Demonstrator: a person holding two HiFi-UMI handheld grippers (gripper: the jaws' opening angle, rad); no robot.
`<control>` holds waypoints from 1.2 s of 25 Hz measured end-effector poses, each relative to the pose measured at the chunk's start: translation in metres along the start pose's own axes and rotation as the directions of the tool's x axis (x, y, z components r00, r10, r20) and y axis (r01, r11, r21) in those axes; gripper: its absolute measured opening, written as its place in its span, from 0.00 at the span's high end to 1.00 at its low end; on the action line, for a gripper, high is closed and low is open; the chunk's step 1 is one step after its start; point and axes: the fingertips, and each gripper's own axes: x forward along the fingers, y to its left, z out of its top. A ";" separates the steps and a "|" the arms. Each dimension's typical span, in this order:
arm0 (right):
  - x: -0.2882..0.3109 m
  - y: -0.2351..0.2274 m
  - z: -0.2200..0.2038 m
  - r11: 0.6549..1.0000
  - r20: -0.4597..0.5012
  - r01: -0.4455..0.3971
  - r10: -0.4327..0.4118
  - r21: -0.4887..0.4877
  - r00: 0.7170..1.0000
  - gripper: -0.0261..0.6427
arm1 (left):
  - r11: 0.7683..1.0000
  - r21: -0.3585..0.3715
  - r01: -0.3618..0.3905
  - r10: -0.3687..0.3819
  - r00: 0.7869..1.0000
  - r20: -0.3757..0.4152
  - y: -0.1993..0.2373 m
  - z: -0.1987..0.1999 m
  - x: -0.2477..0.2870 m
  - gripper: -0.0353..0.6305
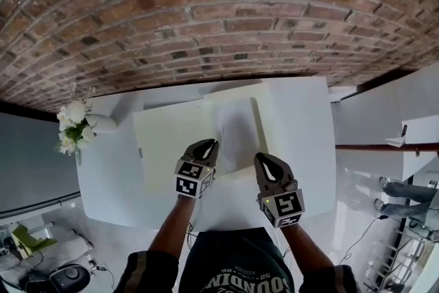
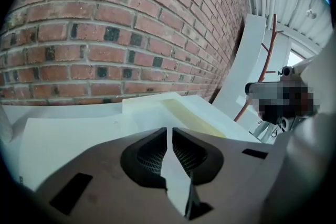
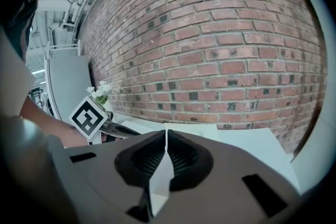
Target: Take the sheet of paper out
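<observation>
Fingers (image 2: 148,156) of our left gripper (image 1: 210,145) meet, ribbed black pads pressed together on nothing. Our right gripper (image 1: 265,160) is closed and empty too. Both hang over a white table (image 1: 302,147). Just ahead, between them, the thin pale sheet (image 1: 239,137) lies flat on a cream folder (image 1: 175,144), its edges faint. Lettering on our shirt (image 1: 236,264) is cut off.

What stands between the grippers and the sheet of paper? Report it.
Nothing visible does. The white sheet of paper lies uncovered on the open pale yellow folder, just beyond the shut left gripper and right gripper.
</observation>
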 end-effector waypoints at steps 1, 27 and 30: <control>0.001 0.000 -0.001 1.000 -0.002 -0.001 0.001 0.002 1.000 0.86 | 1.000 -0.004 -0.001 0.001 1.000 -0.005 0.001 -0.001 0.002 0.93; 0.006 -0.008 -0.027 0.999 -0.059 0.020 -0.017 0.050 0.998 0.86 | 0.981 -0.191 -0.022 -0.012 0.984 -0.177 0.016 -0.046 0.066 0.75; 0.005 -0.011 -0.029 0.998 -0.063 0.027 -0.023 0.054 0.998 0.86 | 0.980 -0.192 -0.044 0.004 0.979 -0.203 0.020 -0.051 0.074 0.75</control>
